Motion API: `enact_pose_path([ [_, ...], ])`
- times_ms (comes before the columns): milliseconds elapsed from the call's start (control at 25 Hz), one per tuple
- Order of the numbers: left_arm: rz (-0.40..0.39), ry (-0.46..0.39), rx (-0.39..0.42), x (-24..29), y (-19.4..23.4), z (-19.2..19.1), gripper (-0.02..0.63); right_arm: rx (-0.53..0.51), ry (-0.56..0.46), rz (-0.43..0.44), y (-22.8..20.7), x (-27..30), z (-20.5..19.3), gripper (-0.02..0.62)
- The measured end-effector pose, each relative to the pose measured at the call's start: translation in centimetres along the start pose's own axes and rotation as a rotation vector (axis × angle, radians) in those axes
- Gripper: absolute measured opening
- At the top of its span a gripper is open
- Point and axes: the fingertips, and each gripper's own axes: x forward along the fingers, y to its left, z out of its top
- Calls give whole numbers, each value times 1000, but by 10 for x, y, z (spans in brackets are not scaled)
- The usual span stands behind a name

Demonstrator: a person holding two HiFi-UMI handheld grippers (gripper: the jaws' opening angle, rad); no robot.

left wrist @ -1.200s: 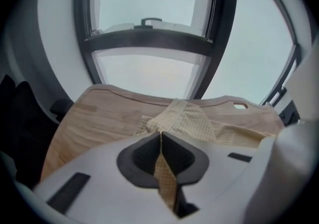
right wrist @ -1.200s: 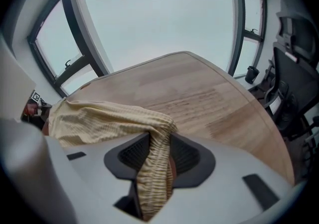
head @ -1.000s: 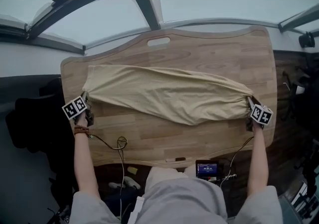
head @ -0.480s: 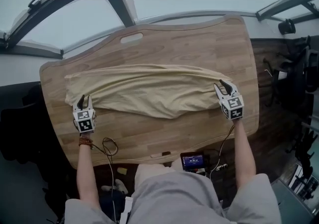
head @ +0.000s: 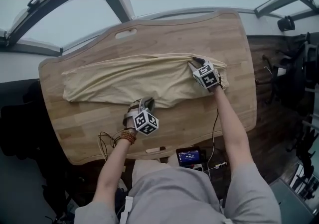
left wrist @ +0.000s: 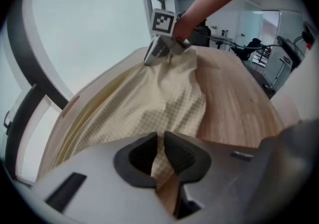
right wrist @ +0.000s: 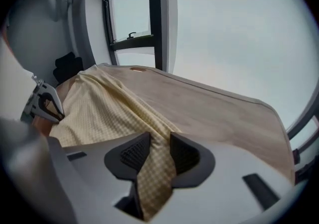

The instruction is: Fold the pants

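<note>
While the soft yellow pants [head: 114, 79] with tiny checks lie long and wrinkly across the smooth wooden table [head: 219, 29], the left gripper [head: 143, 102] is closing on their thin near edge. The right gripper [head: 197, 61] is closing on bunched cloth at their right end.

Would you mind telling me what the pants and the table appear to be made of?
Pants: probably soft woven cloth, matte pale yellow; fine check texture, limp folds. Table: wood or wood-look laminate, satin finish; plank grain lines.
</note>
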Motion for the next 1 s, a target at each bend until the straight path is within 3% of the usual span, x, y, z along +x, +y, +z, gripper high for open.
enact_pose_path([
  [120,41,-4,-94,-8,3,3,51,25,-97,-5,3,-34,6,126],
  [200,52,-44,-125,-16,4,17,49,65,-138,-27,13,-67,-13,111],
  [280,31,-51,-114,-12,-3,26,49,49,-108,-48,30,-85,-48,93],
  [400,-13,8,-87,7,-26,24,47,-1,6,-64,41,-82,-105,83],
  [520,-19,31,-77,17,-49,32,20,27,13,-61,26,-85,-125,83],
  [800,-149,50,-139,33,-129,82,18,123,23,-137,-28,-124,-175,83],
  [1000,-320,29,-272,38,-209,123,20,278,18,-117,-57,-168,-236,83],
])
